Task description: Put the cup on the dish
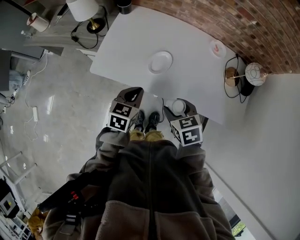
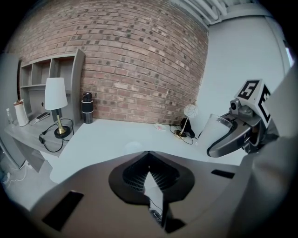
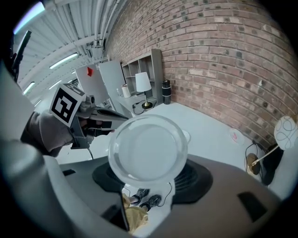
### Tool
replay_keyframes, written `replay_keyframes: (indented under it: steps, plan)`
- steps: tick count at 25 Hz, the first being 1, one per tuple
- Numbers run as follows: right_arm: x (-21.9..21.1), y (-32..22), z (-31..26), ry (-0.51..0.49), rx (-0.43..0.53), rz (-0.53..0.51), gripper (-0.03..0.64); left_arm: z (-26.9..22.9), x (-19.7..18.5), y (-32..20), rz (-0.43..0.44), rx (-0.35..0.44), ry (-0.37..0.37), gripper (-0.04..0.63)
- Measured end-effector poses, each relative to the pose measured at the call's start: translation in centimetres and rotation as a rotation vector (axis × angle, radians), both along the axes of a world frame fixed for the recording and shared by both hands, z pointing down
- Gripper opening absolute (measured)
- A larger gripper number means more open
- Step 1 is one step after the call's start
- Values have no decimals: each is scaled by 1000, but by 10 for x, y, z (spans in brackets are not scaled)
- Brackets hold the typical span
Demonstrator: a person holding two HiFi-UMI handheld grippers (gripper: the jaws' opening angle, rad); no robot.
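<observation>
A clear plastic cup (image 1: 177, 107) is held in my right gripper (image 1: 180, 105), over the near edge of the white table (image 1: 187, 84). In the right gripper view the cup (image 3: 148, 149) fills the space between the jaws, its round end facing the camera. The left gripper view shows the cup (image 2: 218, 132) from the side, in the right gripper's fingers. The white dish (image 1: 161, 62) lies mid-table, beyond both grippers, and shows faintly as a dish (image 2: 134, 146) ahead of my left gripper (image 2: 149, 153). My left gripper (image 1: 134, 93) is shut and empty, left of the cup.
A small pink-marked saucer (image 1: 217, 48) sits at the table's far right. A white lamp (image 1: 84, 9) and a black flask (image 1: 124, 5) stand at the back left. A globe lamp (image 1: 255, 73) and cables lie right. The person's shoes (image 1: 146, 120) are below the table edge.
</observation>
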State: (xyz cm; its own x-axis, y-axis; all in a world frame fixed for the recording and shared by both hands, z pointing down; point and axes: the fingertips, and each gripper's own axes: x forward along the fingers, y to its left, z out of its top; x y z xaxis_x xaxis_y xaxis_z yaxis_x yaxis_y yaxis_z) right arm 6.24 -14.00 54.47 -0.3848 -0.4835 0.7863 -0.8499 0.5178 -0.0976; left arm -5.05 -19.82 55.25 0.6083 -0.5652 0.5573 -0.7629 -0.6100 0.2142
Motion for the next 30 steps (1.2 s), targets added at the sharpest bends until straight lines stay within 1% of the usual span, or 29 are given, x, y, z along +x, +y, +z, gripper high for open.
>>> replay_keyframes:
  steps: [6,9,14,20,30]
  plan:
    - [-1,-32,26,4,-14,-53,253,17,-6,-20,-44,-15,-45,6]
    - [-2,-52,39,-11,-2,-73,255,28,-9,-30,-66,-22,-59,6]
    - [-4,-86,65,5,5,-107,255,50,-11,-44,-90,-48,-74,6]
    - [-14,-121,98,19,2,-108,253,71,-32,-51,-143,-96,-82,6]
    - [-17,-167,148,44,-6,-86,255,101,-47,-54,-167,-151,-87,6]
